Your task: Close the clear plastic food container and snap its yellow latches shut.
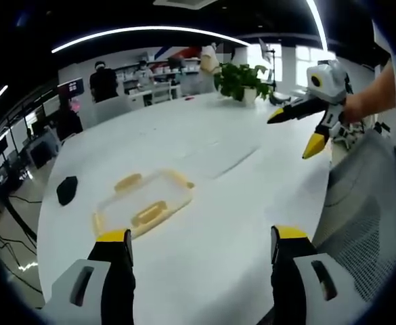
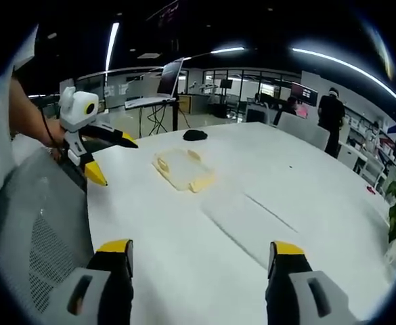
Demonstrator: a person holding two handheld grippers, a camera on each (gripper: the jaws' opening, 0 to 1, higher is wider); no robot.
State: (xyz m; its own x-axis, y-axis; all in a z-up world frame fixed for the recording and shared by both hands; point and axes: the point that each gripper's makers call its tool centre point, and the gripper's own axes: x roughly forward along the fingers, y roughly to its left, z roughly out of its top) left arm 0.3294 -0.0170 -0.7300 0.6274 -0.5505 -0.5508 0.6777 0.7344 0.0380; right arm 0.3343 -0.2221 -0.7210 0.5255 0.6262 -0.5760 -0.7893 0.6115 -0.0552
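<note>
A clear plastic food container [image 1: 143, 203] with yellow latches along its sides lies flat on the white table [image 1: 238, 223], left of centre in the left gripper view. My left gripper [image 1: 201, 237] hovers open in front of it, apart from it, nothing between its jaws. My right gripper [image 1: 292, 135] hangs open in the air at the upper right, held by a hand. In the right gripper view the container [image 2: 181, 168] sits farther off on the table [image 2: 286, 196], my right gripper [image 2: 201, 248] is open and empty, and the left gripper [image 2: 116, 161] shows open at the left.
A small black object [image 1: 67, 189] lies on the table beyond the container, also seen as the black object [image 2: 195, 135]. A potted plant [image 1: 242, 80] stands at the far edge. A grey mesh chair back [image 1: 367, 210] is close by. People stand at desks in the background.
</note>
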